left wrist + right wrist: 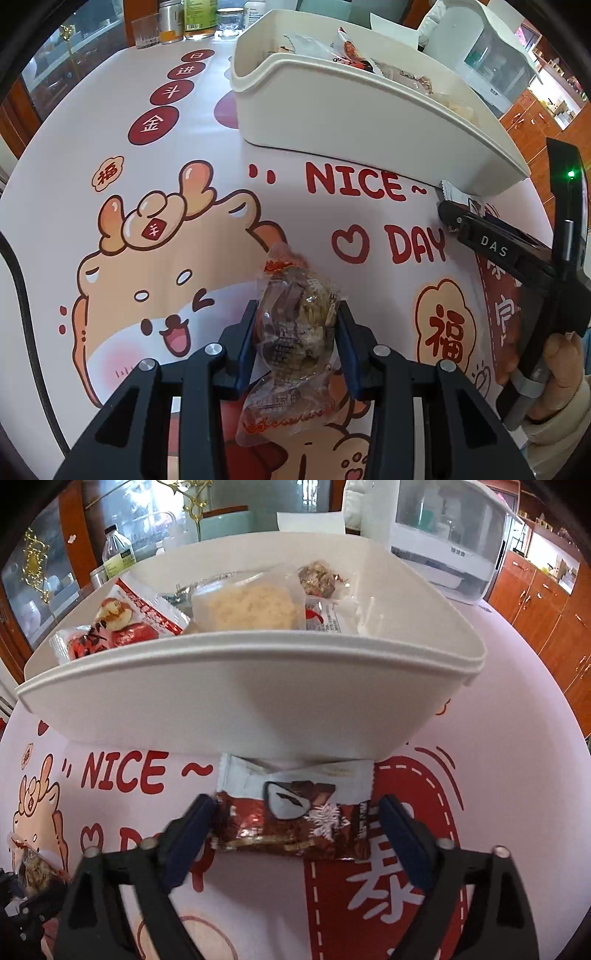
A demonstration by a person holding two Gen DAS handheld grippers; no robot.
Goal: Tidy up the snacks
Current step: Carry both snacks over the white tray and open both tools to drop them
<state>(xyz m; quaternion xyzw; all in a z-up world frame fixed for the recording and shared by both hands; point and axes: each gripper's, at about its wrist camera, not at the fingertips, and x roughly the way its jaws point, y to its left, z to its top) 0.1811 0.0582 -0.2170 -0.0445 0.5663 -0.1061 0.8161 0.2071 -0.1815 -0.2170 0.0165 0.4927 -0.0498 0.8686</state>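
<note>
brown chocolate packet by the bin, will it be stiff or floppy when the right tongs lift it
The brown chocolate packet looks crinkly and glossy, so its ends will probably flop while the middle stays firmer. The foil may be slippery against the pads. It lies flat on the tablecloth, touching the white bin, so it should not roll.

Snack packets (243, 605) lie in the bin (236, 686); a chocolate bar (291, 823) lies before it.

My left gripper (297, 325) is black with blue pads and silver screws; my right gripper (295, 823) matches; my sleeve (557, 424) is cream.
</note>
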